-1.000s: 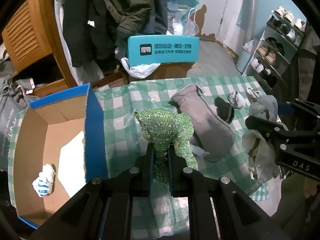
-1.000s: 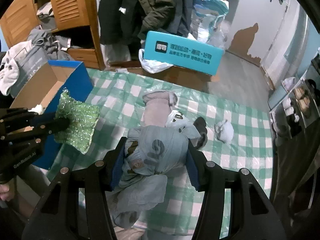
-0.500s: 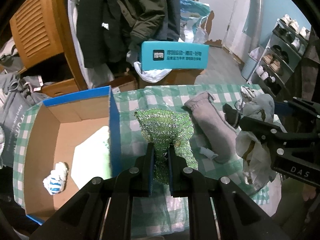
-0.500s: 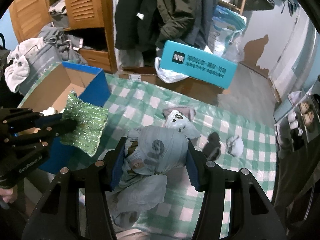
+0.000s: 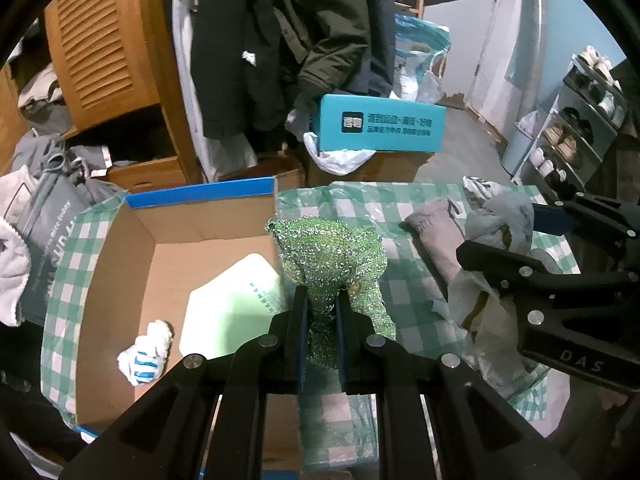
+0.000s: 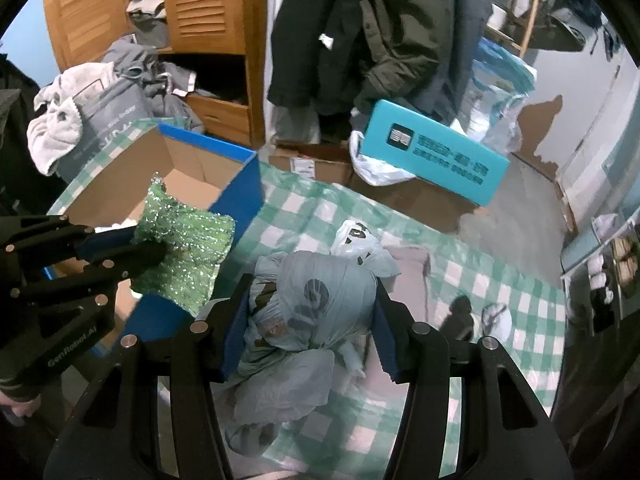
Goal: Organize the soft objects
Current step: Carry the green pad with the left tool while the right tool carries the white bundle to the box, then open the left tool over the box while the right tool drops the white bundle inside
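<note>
Item: two hand-held grippers, both loaded, recorded above a green-checked cloth (image 6: 460,276)

Left gripper (image 5: 322,312): jaws were found fully closed, pinching one green glittery scrubbing cloth (image 5: 332,248) by its lower edge. The cloth was seen hanging just at the blue wall of the cardboard box (image 5: 168,224), beside the opening rather than clearly over it

Right gripper (image 6: 312,316): jaws were held about half apart, pressed on either side of one knotted grey plastic bag bundle (image 6: 316,300). The bundle was lifted clear of the cloth, well short of the box

Risks, judged:
- If released now, the scrubbing cloth could be caught on the box wall or dropped outside, its body being draped on the table side
- The slack tail of the bag bundle could be snagged on the box rim, or the slippery film could be lost from the pads
- The two grippers were seen close together; a collision at the box could be caused by both being brought in at once

Count:
- Boxes: one open cardboard box; one teal box (image 5: 380,128) behind
- In the box: one white-and-blue rolled item (image 5: 146,354), one pale sheet (image 5: 232,304)
- On the cloth: one grey mitten-like piece (image 5: 436,232); small dark and white pieces, two made out
</note>
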`<state>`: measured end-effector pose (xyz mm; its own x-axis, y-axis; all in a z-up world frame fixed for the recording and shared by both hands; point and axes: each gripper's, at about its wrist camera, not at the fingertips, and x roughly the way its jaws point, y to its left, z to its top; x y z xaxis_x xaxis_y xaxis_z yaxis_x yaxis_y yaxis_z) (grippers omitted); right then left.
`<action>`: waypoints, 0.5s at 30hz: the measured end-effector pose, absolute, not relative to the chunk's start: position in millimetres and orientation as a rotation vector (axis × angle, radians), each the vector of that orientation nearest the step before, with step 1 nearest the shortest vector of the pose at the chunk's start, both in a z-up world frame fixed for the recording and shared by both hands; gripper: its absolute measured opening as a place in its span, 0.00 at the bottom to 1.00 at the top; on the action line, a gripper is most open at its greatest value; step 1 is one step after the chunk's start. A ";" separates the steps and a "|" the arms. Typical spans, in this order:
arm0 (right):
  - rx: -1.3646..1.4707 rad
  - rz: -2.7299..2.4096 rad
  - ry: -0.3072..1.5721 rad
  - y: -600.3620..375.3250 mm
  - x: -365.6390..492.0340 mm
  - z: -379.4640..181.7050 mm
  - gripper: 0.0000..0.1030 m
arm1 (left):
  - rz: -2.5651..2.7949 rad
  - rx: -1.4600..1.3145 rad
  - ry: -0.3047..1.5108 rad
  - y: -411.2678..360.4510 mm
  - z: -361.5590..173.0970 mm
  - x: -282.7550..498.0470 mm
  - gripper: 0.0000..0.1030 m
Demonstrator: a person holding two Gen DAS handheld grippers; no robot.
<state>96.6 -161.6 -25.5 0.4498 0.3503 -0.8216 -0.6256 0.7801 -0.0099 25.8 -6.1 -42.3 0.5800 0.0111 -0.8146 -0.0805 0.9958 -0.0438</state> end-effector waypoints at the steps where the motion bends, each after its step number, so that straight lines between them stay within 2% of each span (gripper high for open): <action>1: -0.337 0.622 0.920 -157.0 96.3 -24.6 0.52 | 0.058 -0.081 0.949 -3.7 -41.8 25.4 0.11; 15: -0.377 0.697 0.904 -102.0 89.3 -18.1 0.52 | 0.139 -0.120 0.934 43.0 -41.6 11.2 0.11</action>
<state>89.3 -102.0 -18.1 0.4228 0.3899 -0.8181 -0.6919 0.7219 -0.0136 11.2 43.0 -41.6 0.5872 0.0670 -0.8067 -0.1707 0.9844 -0.0425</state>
